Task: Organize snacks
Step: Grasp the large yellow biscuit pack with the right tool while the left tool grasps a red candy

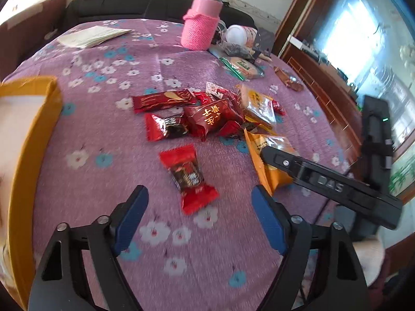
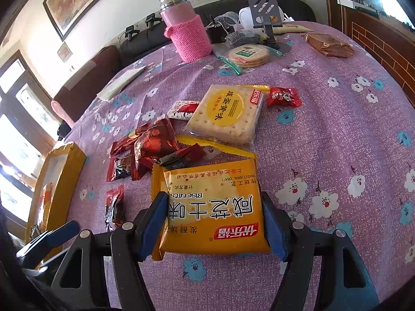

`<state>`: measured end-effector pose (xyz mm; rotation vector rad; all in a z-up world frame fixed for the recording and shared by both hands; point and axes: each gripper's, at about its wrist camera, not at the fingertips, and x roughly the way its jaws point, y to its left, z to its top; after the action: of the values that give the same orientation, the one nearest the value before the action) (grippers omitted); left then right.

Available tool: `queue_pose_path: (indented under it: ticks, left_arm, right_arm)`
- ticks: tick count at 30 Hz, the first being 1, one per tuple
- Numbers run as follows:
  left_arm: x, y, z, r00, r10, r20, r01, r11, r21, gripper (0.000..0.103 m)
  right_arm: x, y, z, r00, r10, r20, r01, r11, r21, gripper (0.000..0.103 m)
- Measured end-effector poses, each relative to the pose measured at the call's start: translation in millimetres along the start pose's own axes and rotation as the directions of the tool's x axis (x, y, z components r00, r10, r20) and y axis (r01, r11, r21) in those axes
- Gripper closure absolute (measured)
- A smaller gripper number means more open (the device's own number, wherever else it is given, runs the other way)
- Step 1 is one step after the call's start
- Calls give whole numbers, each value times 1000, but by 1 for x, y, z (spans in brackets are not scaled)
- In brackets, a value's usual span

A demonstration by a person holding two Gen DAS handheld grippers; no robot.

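A pile of wrapped snacks lies mid-table on the purple flowered cloth. A single red candy lies just ahead of my left gripper, which is open and empty above the cloth. My right gripper has its blue pads on both sides of an orange biscuit pack, closed on it; the pack still lies on the cloth. The right gripper also shows in the left wrist view over that pack. A yellow box stands at the left, and it also shows in the right wrist view.
A pink knit-covered flask stands at the back. Beside it are round crackers in a bag, a phone stand, a brown packet and papers. A square cracker pack lies behind the orange one.
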<state>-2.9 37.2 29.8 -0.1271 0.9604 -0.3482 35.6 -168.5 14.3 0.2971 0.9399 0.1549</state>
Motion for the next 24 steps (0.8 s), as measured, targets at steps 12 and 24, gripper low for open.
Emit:
queue_pose_path:
  ticks: [12, 24]
  left_arm:
    - [17, -3, 3, 997, 69, 16, -70, 997, 44, 82]
    - [-109, 61, -23, 976, 83, 201, -59, 991, -124, 81]
  right_arm:
    - [-12, 12, -3, 995, 68, 68, -66, 997, -31, 32]
    - [-23, 28, -7, 983, 127, 134, -116, 989, -92, 32]
